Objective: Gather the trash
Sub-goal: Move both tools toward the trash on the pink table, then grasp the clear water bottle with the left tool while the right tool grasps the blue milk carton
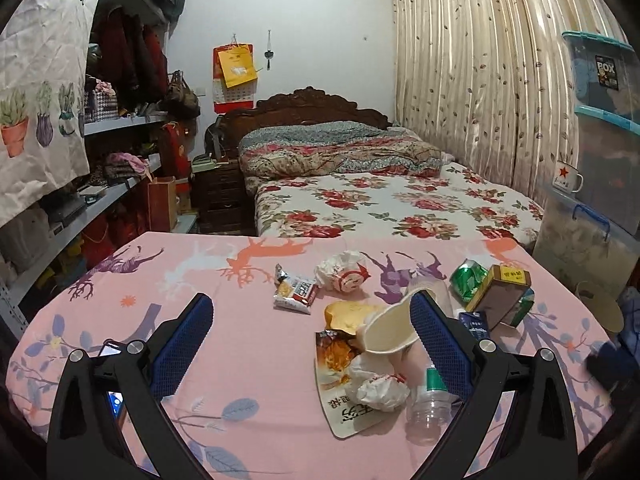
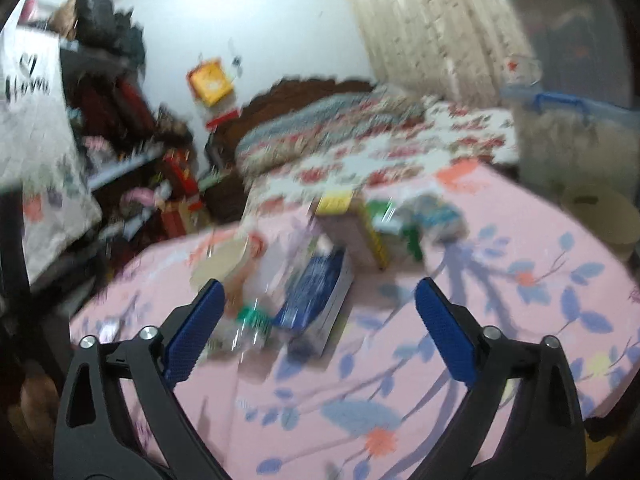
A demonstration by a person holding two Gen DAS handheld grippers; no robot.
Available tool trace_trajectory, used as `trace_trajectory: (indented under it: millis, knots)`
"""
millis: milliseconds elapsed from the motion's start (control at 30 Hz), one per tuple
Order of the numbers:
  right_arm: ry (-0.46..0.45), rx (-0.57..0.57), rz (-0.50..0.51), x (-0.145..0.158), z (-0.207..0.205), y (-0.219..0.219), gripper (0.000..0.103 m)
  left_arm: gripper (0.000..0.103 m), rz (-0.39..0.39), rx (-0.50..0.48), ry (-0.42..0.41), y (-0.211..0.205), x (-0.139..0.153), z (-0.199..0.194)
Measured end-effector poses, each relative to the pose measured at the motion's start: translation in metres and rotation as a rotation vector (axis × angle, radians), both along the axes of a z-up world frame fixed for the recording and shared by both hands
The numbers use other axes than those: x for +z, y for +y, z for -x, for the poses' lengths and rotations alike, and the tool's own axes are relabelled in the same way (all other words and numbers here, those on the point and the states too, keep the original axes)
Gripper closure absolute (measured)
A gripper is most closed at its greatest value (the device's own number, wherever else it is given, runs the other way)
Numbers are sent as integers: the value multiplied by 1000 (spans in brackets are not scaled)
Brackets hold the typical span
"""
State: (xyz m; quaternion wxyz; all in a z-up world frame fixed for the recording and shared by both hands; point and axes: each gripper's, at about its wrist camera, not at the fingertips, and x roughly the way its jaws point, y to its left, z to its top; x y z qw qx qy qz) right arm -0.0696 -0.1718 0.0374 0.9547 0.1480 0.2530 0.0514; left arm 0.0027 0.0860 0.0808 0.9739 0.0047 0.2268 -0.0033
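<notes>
Both claws are spread wide and grasp nothing. Your left claw (image 1: pixel 310 322) hovers over the desk (image 1: pixel 240 360) with bare cloth between its pads; the trash lies off to its right side. Its right pad sits just beside the paper cup (image 1: pixel 386 330), which lies on its side atop a printed wrapper (image 1: pixel 340 368), with crumpled paper (image 1: pixel 378 386) and a clear bottle (image 1: pixel 426 408) close against it. If you close from here, I judge you would catch only the cup's rim, crush it, or nudge the pile sideways. The bottle could roll, being round and light.

Your right claw (image 2: pixel 316 308) is moving fast: its view is smeared. A blue carton (image 2: pixel 316 300) lies between its pads, slightly ahead, and the bottle (image 2: pixel 250 322) sits by its left pad. Beyond stand a brown box (image 2: pixel 348 232) and green packs (image 2: pixel 396 220). Closing while swinging risks knocking the carton or clipping the bottle. A bin (image 2: pixel 600 216) stands far right, past the desk edge; loose pieces pushed that way may fall beside it.
</notes>
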Motion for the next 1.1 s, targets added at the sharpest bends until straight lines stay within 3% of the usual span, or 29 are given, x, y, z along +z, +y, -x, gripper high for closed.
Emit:
trace_trajectory:
  millis: [100, 533, 667, 767, 1100]
  knots:
    - [77, 62, 0, -12, -8, 10, 18, 9, -5, -6, 13, -4, -8, 0]
    - [72, 49, 8, -15, -8, 10, 19, 9, 10, 11, 35, 1, -17, -4]
    - [88, 53, 5, -17, -11, 10, 24, 9, 8, 11, 54, 0, -22, -8]
    - [107, 58, -1, -21, -13, 9, 30, 18, 3, 7, 68, 0, -27, -10]
    - [209, 74, -10, -39, -41, 9, 42, 22, 20, -130, 139, -11, -49, -7]
